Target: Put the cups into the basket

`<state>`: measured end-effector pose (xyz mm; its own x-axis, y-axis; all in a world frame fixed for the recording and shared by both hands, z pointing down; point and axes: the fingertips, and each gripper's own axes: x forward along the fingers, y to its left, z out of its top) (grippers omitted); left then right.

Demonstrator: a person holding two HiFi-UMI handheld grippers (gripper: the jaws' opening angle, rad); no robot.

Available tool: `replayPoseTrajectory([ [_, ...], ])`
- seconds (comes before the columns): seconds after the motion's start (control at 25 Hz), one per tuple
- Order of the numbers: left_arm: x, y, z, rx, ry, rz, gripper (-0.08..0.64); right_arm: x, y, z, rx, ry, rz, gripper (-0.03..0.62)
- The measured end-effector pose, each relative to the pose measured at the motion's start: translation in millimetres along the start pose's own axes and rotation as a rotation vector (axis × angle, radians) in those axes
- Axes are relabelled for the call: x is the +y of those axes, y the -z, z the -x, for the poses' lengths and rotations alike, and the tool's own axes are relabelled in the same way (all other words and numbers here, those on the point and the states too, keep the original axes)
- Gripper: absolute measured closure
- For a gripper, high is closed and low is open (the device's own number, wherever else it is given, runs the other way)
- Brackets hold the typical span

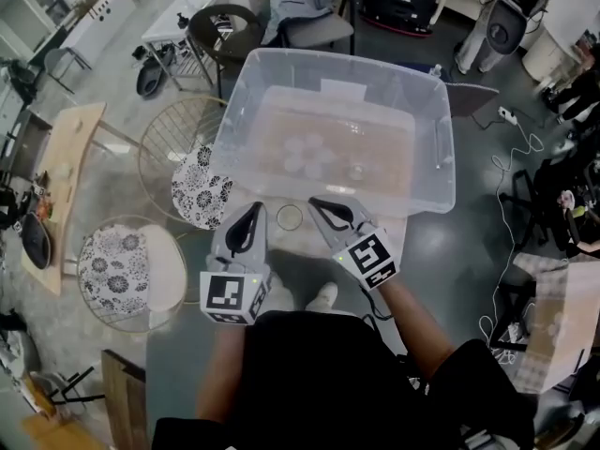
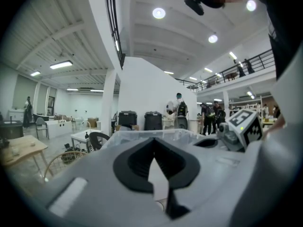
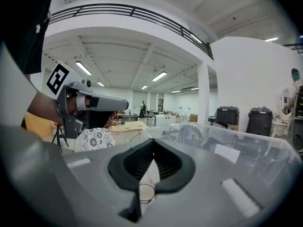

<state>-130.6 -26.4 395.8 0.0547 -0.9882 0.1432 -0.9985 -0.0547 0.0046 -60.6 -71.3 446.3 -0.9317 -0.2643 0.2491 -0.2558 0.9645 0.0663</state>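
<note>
A clear plastic cup (image 1: 290, 217) stands on the table just in front of the big clear bin (image 1: 433, 172), between my two grippers. Several more clear cups (image 1: 308, 154) lie inside the bin. My left gripper (image 1: 251, 216) is shut and empty, its tips just left of the cup. My right gripper (image 1: 322, 208) is also shut and empty, just right of it. In the right gripper view the shut gripper (image 3: 152, 151) points over the cup (image 3: 146, 193), with the bin (image 3: 232, 148) behind it. The left gripper view shows its shut gripper (image 2: 154, 150) facing the bin (image 2: 142, 135).
Two wire chairs with patterned cushions (image 1: 200, 191) (image 1: 120, 264) stand left of the table. A wooden table (image 1: 66, 162) is further left. A black stool (image 1: 225, 24) and a chair stand beyond the bin. Cables (image 1: 517, 162) run over the floor at the right.
</note>
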Motion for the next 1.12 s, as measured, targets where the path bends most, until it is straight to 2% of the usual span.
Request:
replayPoseTrajectory([
  [0.2,18,11,1,0.023,0.017,0.013,0.552,6,7,-19,0.035,0.008,-0.009,0.589],
  [0.4,30,35,-5,0.061,0.093,0.029,0.552,5,2,-31,0.028,0.049,-0.012,0.589],
  [0.48,32,46,-7,0.088,0.124,0.012,0.552,4,-2,-35,0.020,0.068,-0.021,0.589],
  [0.6,24,70,-14,0.171,0.213,-0.055,0.552,-1,-7,-37,0.019,0.102,-0.028,0.589],
  [0.72,16,98,-23,0.260,0.303,-0.079,0.549,-11,-11,-37,0.022,0.145,-0.051,0.589],
  [0.88,8,140,-37,0.379,0.385,-0.106,0.483,-20,-15,-39,0.016,0.205,-0.073,0.589],
  [1.12,-17,210,-40,0.576,0.558,-0.101,0.397,-21,-15,-34,0.037,0.281,-0.086,0.589],
])
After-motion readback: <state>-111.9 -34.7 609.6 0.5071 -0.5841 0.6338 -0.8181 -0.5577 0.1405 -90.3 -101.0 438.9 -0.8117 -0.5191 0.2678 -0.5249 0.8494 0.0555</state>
